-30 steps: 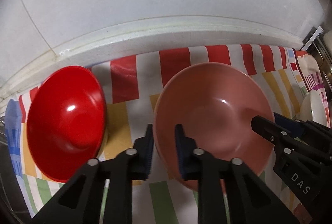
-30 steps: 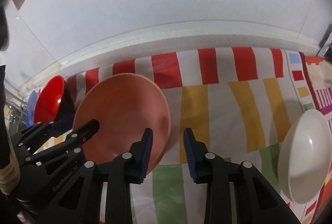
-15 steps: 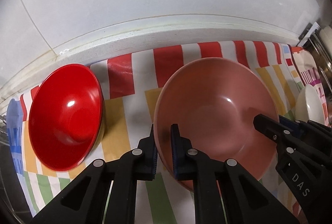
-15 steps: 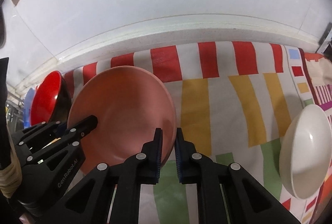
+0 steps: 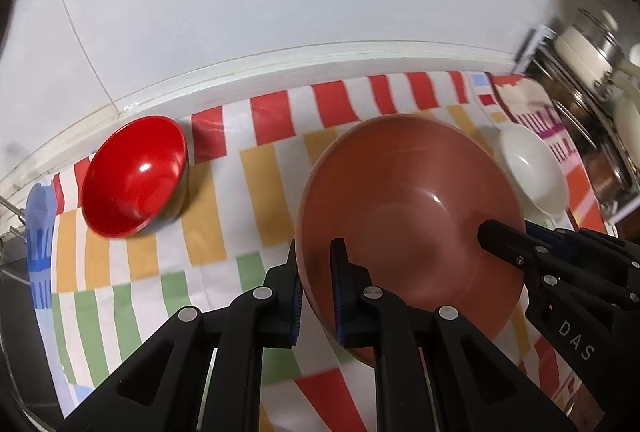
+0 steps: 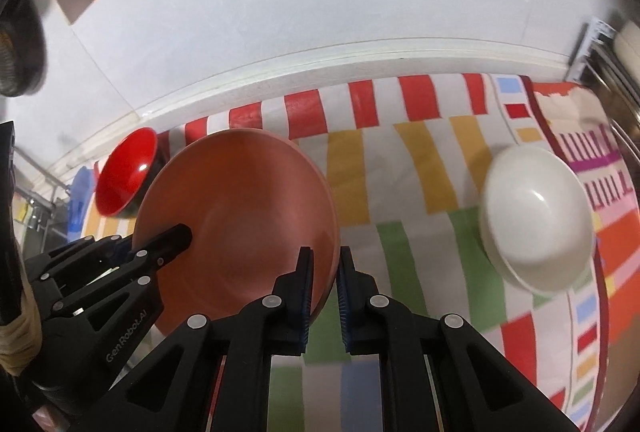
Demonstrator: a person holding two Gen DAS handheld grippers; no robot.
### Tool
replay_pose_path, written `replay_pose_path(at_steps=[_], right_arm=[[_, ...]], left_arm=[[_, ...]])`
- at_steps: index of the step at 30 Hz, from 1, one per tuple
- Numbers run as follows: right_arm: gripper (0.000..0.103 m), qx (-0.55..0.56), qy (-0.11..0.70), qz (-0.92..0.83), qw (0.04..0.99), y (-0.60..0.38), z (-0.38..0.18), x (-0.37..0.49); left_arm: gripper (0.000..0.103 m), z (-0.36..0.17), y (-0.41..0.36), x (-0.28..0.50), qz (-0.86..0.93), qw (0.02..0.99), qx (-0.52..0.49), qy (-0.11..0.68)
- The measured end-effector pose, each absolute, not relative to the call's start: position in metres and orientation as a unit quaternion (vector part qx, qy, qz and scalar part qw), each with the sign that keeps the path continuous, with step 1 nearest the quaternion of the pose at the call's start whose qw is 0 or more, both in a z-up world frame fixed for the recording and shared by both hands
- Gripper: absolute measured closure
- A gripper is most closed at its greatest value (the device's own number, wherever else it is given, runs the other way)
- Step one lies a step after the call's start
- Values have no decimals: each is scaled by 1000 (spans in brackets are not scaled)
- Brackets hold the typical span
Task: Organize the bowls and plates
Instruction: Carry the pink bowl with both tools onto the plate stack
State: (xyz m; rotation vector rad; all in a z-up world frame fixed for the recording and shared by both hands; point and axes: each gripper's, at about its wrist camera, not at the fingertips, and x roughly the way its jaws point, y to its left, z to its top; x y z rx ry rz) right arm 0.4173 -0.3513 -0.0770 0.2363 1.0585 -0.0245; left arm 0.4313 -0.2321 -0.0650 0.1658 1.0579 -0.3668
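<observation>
Both jaws are nearly closed on opposite rims of the pink bowl point(image 5: 408, 224), left gripper point(image 5: 316, 288) and right gripper point(image 6: 323, 294), holding it over the striped cloth point(image 6: 400, 160). Uneven lifting could likely slip the glossy rim free onto the white bowl point(image 6: 536, 216) or red bowl point(image 5: 134, 176).

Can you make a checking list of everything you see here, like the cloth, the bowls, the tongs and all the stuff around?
Surface: striped cloth over a white counter.
Job's things: pink bowl held by its rim on both sides; red bowl and white bowl stand on the cloth, apart.
Clutter: nothing seen.
Grippers: left tongs shut on the pink bowl's left rim; right tongs shut on its right rim.
Cables: nothing seen.
Surroundings: white wall; metal rack at right, blurred.
</observation>
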Motion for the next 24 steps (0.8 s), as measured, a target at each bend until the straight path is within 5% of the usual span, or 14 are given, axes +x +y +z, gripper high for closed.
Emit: replay_pose_path(at_steps=[24], right_arm=[[90,117,507,-29,854,-373,-77,285]], left_arm=[[87,-90,-247,304,-198,817,74,536]])
